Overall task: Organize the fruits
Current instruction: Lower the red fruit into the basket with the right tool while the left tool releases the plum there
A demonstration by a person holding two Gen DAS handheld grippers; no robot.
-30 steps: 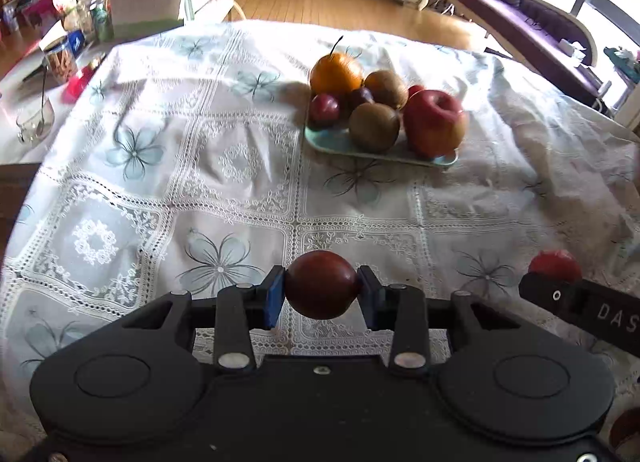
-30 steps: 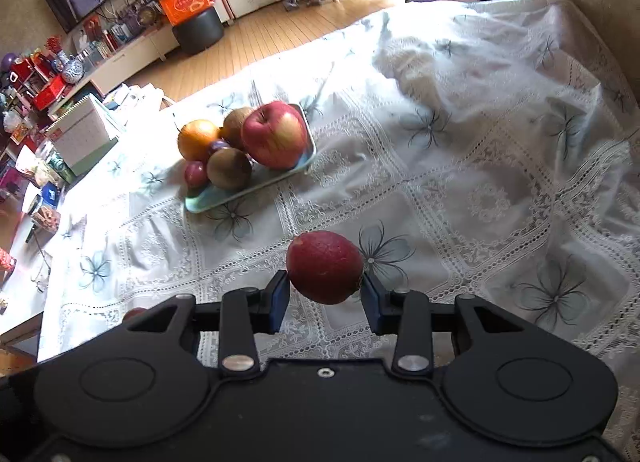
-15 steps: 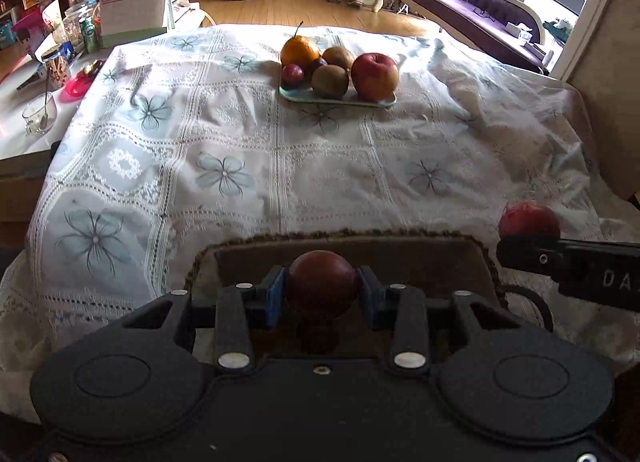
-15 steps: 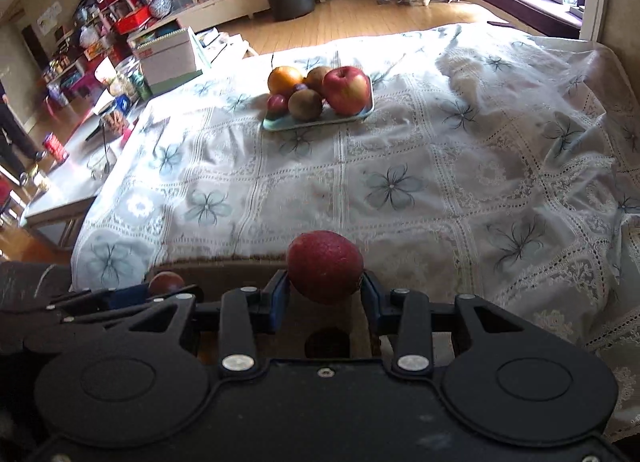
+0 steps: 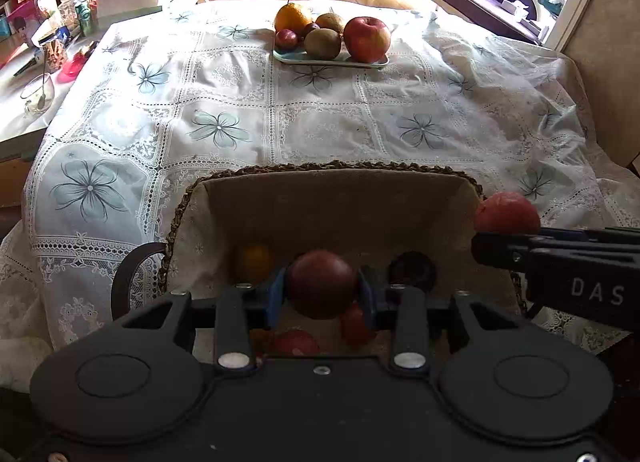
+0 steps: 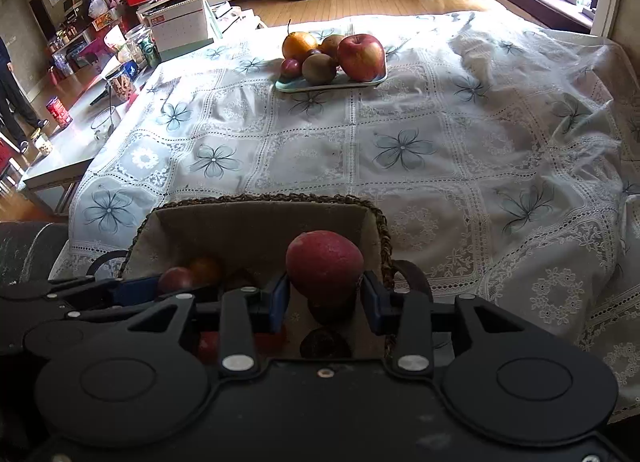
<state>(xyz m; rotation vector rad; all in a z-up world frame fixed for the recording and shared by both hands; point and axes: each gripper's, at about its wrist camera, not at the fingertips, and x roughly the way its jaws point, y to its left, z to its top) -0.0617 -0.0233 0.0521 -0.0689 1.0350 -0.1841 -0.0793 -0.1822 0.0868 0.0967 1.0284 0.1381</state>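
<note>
**Two fruits poised over the basket, a drop apiece from home**

I hold a fruit in each pair of tongs above the woven basket [image 5: 340,172] at the near edge of the cloth-covered worktop [image 5: 320,110]. My left tongs [image 5: 322,294] pinch a dark red plum [image 5: 322,284] at lower centre of the left view, blue pads pressed to its two sides. It hangs directly over the basket's lined hollow, where an orange fruit [image 5: 254,262], a dark round fruit [image 5: 414,270] and some red fruits [image 5: 354,324] already lie just below and beside it.

My right tongs [image 6: 325,296] grip a larger red fruit [image 6: 325,264], broad at the bottom and narrowing upward, so its long axis stands roughly upright between the pads. In the right view it sits over the basket's right half, just inside the braided rim [image 6: 384,238]; in the left view the same fruit shows at the right edge of the frame, nearer that rim than the middle.

The relation that counts is straight down: both fruits are above the opening, the plum more centrally. I judge that the left tongs can release with little adjustment, while the right should edge inward first, or its fruit may clip the rim.

The plate [image 6: 332,82] of remaining fruit waits far across the cloth, upper centre of both frames.
</note>
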